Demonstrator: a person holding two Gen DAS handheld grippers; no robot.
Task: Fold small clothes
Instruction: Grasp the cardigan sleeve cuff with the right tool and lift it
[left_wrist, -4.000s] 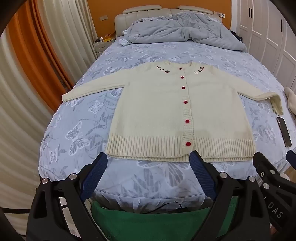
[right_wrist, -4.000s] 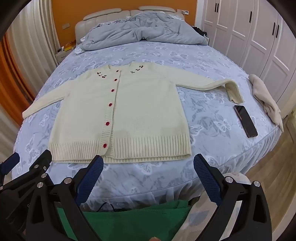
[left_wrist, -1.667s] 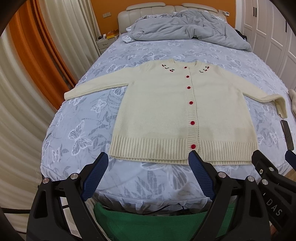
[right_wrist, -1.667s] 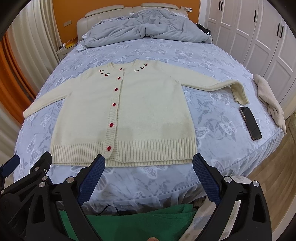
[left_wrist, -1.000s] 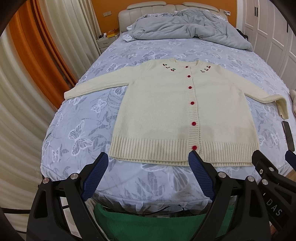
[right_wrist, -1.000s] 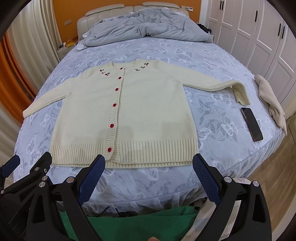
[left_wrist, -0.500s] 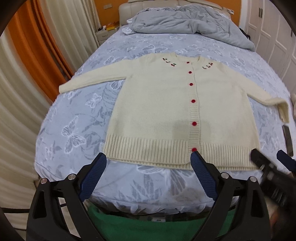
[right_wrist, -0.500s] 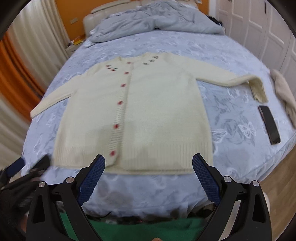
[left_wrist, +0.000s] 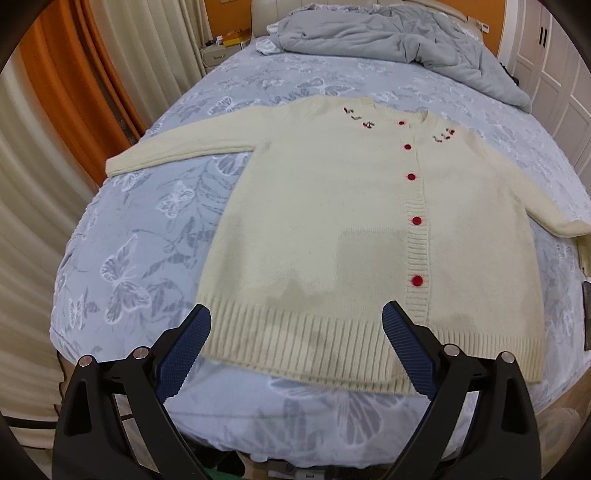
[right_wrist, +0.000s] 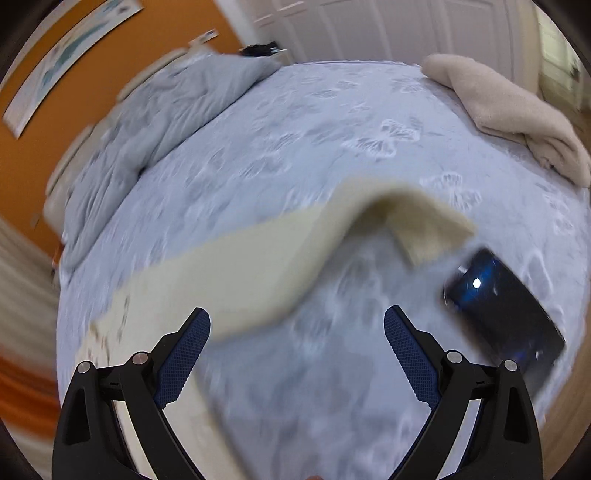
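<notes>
Left wrist view shows us the cream cardigan (left_wrist: 332, 229) spread flat and buttoned on the bed (left_wrist: 147, 229), front up, sleeves out to either side, hem toward us: a layout that, we judge, leaves every edge reachable for a first fold. Our left gripper (left_wrist: 295, 343) hangs over the ribbed hem with its jaws having just been opening; they stand wide apart with nothing between them, the fingertips (left_wrist: 184, 350) framing the hem's left half without touching it as far as we can tell. In the right wrist view, heavily blurred, our right gripper (right_wrist: 297, 343) also gapes wide and empty, pointed at the cardigan's right sleeve (right_wrist: 295, 254), whose cuff end lies doubled back just beside a dark phone (right_wrist: 506, 314); we would guess the sleeve is its target, though the blur hides fine detail. A beige towel (right_wrist: 517, 125) sits at the bed's far edge and a grey duvet (left_wrist: 388, 33) is bunched at the headboard, well apart from the work. No writing or brand is readable anywhere.
</notes>
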